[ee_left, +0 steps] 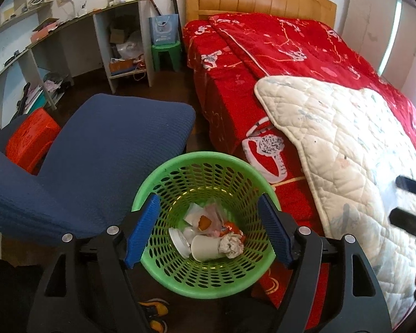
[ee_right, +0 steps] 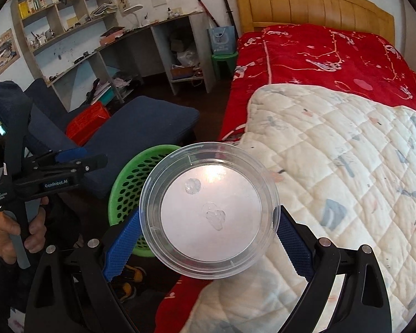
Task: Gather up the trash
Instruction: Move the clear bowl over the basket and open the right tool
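A green mesh trash basket (ee_left: 205, 291) stands on the floor beside the bed. It holds a white cup (ee_left: 205, 248), a white lid, crumpled paper (ee_left: 231, 245) and wrappers. My left gripper (ee_left: 208, 230) is open and empty, its blue pads on either side of the basket's mouth, above it. My right gripper (ee_right: 209, 227) is shut on a clear plastic cup (ee_right: 209, 211), held with its open mouth toward the camera, above the bed's edge. The basket (ee_right: 127, 191) shows behind and left of the cup. The left gripper (ee_right: 69, 163) shows at the left there.
A bed with a red cover (ee_left: 277, 63) and a white quilt (ee_left: 346, 152) fills the right. A blue chair (ee_left: 97, 161) stands left of the basket. An orange stool (ee_left: 30, 138), a green stool (ee_left: 166, 52) and a desk with shelves (ee_left: 69, 27) stand behind.
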Motion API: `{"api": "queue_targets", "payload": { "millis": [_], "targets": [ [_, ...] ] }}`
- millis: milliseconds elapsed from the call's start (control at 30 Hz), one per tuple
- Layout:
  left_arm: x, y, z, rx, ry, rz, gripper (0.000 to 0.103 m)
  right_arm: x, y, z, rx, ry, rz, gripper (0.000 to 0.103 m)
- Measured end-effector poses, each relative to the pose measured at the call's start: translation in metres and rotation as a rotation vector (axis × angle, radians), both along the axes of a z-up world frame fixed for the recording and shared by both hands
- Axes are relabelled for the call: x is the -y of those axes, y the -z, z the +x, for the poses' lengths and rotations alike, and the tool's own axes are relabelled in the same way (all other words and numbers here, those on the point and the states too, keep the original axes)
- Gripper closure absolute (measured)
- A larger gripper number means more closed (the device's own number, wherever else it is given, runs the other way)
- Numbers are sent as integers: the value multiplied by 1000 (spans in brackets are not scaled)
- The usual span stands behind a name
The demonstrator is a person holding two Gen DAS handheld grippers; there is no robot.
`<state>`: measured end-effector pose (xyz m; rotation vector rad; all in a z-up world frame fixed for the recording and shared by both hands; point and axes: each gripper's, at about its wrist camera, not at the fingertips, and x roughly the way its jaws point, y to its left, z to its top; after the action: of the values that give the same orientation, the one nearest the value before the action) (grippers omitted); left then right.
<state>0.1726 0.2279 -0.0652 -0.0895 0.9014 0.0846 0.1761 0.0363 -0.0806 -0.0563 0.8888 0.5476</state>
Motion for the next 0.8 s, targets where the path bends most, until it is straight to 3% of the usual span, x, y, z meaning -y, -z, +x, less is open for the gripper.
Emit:
{"api": "queue_targets", "payload": {
  "millis": [400, 800],
  "targets": [
    [-21, -22, -3, 42, -71, -27, 24, -52, 18, 0, -45, -78, 24, 13],
    [-45, -37, -12, 95, -142, -104, 20, -121, 46, 5, -99, -144, 99, 12]
  ]
}}
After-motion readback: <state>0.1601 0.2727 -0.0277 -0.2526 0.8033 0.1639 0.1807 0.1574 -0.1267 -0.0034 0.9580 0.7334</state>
